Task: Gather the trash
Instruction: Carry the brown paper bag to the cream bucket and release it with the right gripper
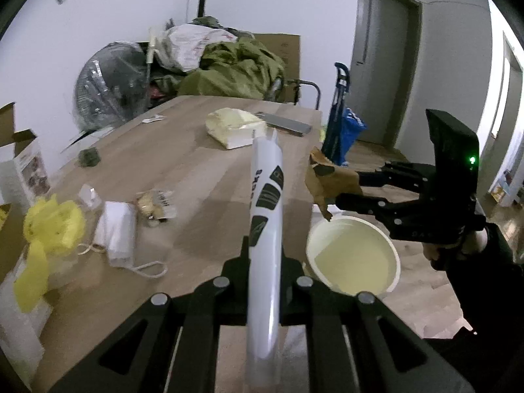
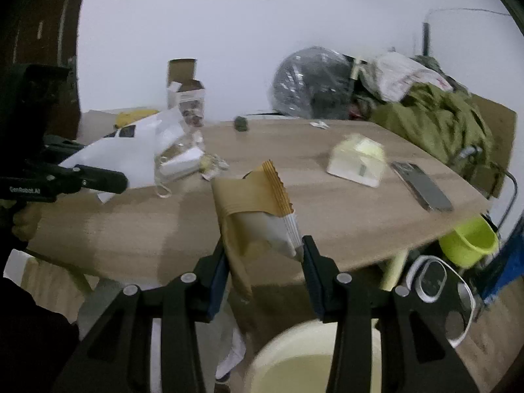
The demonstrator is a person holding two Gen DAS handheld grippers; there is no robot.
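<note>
My left claw pinches a white wrapper, my right claw a brown packet, both held off the desk's near edge for dropping into the bucket below.

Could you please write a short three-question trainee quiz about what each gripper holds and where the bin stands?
1. True or false: the left gripper is shut on a white wrapper.
2. What does the right gripper hold? A) brown wrapper B) phone C) yellow bag
3. Fill in: the cream bucket stands on the ____, beside the table.

Key: 1 true; 2 A; 3 floor.
</note>
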